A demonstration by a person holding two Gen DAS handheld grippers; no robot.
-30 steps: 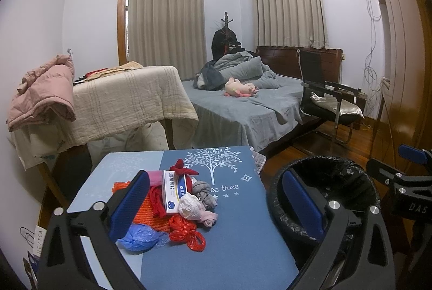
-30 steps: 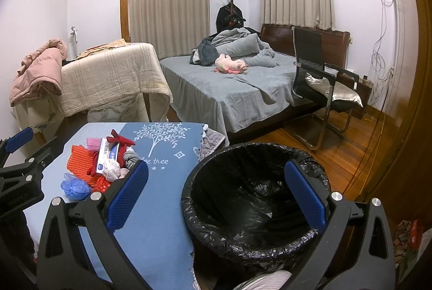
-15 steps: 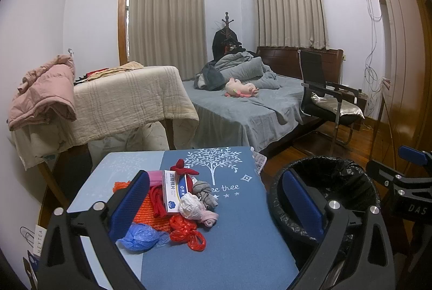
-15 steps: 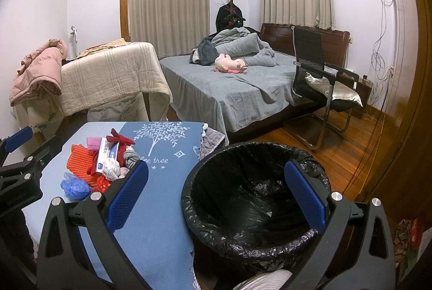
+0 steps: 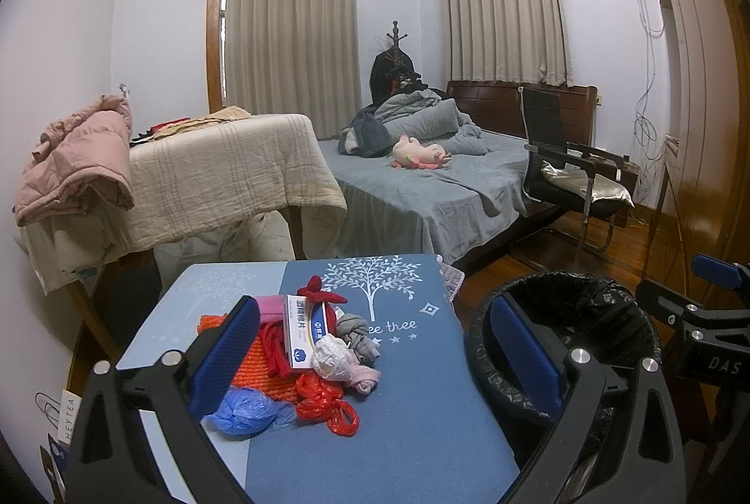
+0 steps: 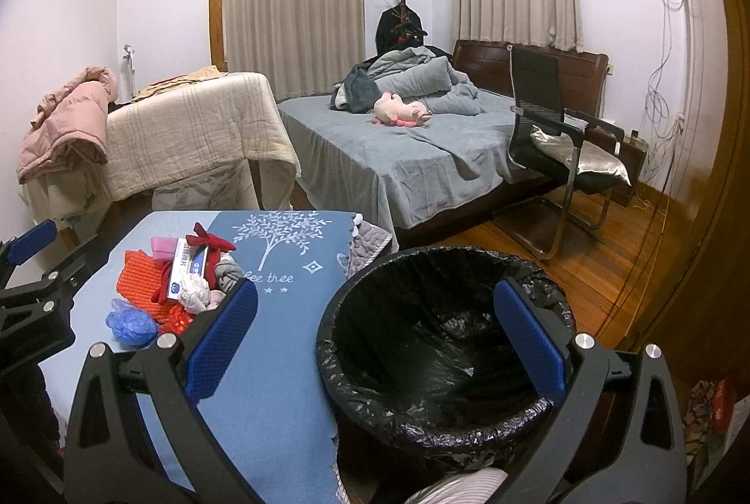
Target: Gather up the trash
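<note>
Collect trash: nothing binned yet, by the look of it; both grippers idle.

Left gripper point(image 5: 370, 356) and right gripper point(image 6: 370, 337) hang with jaws wide, holding nothing. Trash pile point(image 5: 304, 358) (box, red and blue bags, rags) lies on the blue table point(image 5: 398, 433), at the left gripper's 11 o'clock. Lined bin point(image 6: 445, 344), just beside the table at 3 o'clock, appears empty. Whole pile remains.

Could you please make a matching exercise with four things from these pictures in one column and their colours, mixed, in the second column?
Things:
1. crumpled plastic bag
2. knitted mat
3. bin liner
4. soft toy on the bed

Colours:
A. black
B. pink
C. blue
D. orange

Pairs: 1-C, 2-D, 3-A, 4-B
</note>
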